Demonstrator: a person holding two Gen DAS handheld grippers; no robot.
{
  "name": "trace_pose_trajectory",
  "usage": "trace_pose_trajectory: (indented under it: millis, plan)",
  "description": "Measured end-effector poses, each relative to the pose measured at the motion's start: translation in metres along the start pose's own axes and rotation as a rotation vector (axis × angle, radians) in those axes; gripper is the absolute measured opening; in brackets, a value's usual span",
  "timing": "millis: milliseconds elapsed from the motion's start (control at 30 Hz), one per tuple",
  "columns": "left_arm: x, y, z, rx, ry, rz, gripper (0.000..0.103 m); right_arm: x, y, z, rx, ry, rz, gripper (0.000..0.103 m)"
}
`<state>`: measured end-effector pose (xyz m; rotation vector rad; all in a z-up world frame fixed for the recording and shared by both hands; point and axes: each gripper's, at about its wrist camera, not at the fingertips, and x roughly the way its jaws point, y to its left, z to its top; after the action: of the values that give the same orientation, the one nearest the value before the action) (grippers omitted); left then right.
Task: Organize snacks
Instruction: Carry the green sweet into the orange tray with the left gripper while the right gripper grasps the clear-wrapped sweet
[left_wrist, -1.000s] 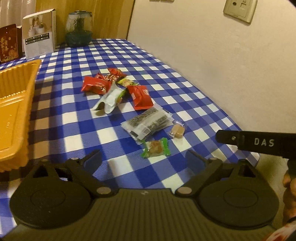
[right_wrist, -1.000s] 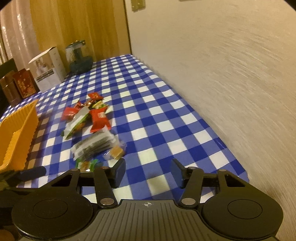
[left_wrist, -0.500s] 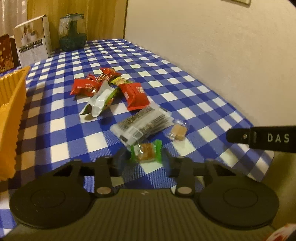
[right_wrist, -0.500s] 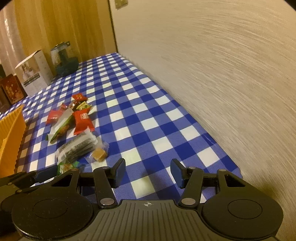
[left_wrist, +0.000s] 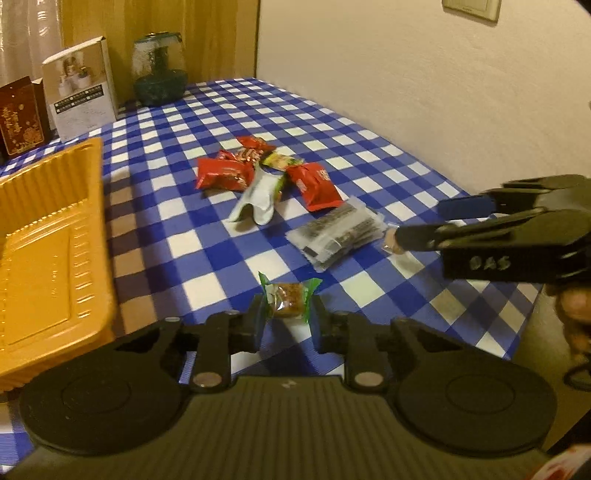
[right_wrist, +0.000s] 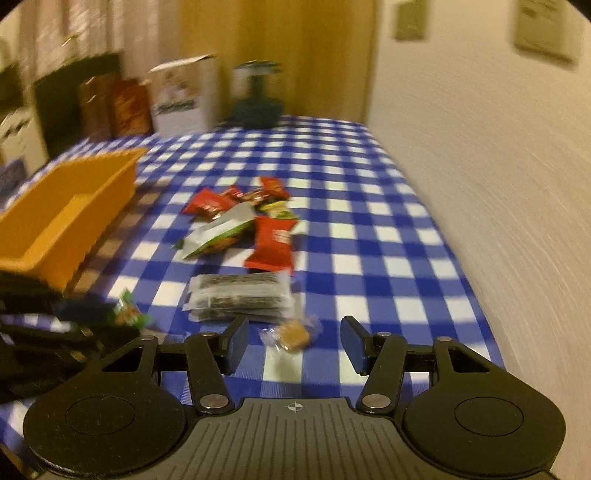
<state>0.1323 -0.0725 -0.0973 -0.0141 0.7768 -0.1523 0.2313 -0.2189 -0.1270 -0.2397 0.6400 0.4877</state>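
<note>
So the left gripper (left_wrist: 287, 320) has just closed on the green-wrapped candy (left_wrist: 288, 301), pinched at its near end. The right gripper (right_wrist: 293, 341) is spread wide, and the clear-wrapped candy (right_wrist: 291, 333) lies on the cloth right between its pads (untouched, long axis left-right). The orange tray (left_wrist: 48, 236) sits left, nearer the left gripper.

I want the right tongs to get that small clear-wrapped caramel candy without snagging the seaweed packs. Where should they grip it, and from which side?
Grip the brown block in the middle of the caramel candy, not its loose clear wrapper ends. It lies flat on the tablecloth, apart from the seaweed packs, so come down from the near side. The right tongs are open and already straddle it.
</note>
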Motion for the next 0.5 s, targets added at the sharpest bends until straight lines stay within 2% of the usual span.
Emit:
trace_pose_trajectory:
  millis: [100, 233, 500]
  plan:
    - [-0.005, 0.003, 0.001, -0.010, -0.011, -0.010, 0.022, 0.016, 0.006, -0.001, -0.097, 0.032, 0.001, 0.055]
    - [-0.006, 0.004, 0.002, -0.025, -0.015, -0.026, 0.022, 0.033, 0.007, -0.006, -0.159, 0.083, 0.010, 0.055]
    - [-0.004, 0.005, 0.000, -0.052, -0.007, -0.043, 0.022, 0.042, -0.005, -0.004, -0.128, 0.081, 0.062, 0.052]
